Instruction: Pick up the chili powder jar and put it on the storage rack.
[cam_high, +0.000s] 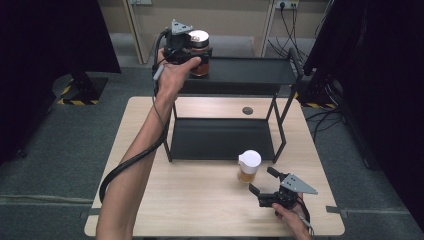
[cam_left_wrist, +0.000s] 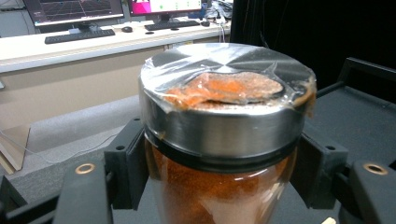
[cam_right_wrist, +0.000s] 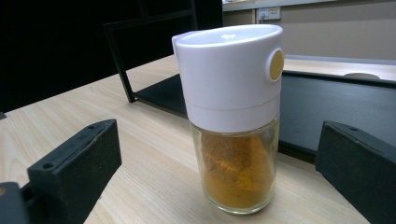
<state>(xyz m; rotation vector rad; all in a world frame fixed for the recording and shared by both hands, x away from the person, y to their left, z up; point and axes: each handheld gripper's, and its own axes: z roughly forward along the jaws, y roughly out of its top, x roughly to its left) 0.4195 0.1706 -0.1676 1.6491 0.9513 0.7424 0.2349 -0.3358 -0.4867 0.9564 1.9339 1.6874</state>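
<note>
A glass jar of red-orange spice (cam_high: 200, 56) with a steel lid (cam_left_wrist: 224, 100) stands at the left end of the black rack's top shelf (cam_high: 250, 70). My left gripper (cam_high: 186, 50) is shut on the jar just under the lid. A glass shaker of yellow spice (cam_high: 248, 167) with a white cap (cam_right_wrist: 231, 74) stands on the wooden table in front of the rack's right leg. My right gripper (cam_high: 261, 181) is open on the near right side of the shaker, and the shaker stands a little ahead of its black fingers (cam_right_wrist: 74, 170).
The two-tier black metal rack has a bare lower shelf (cam_high: 220, 138). The light wooden table (cam_high: 190, 200) has a round grommet (cam_high: 247, 110) at the back. Black curtains (cam_high: 50, 35) flank the scene, and cables (cam_high: 292, 40) lie on the floor behind.
</note>
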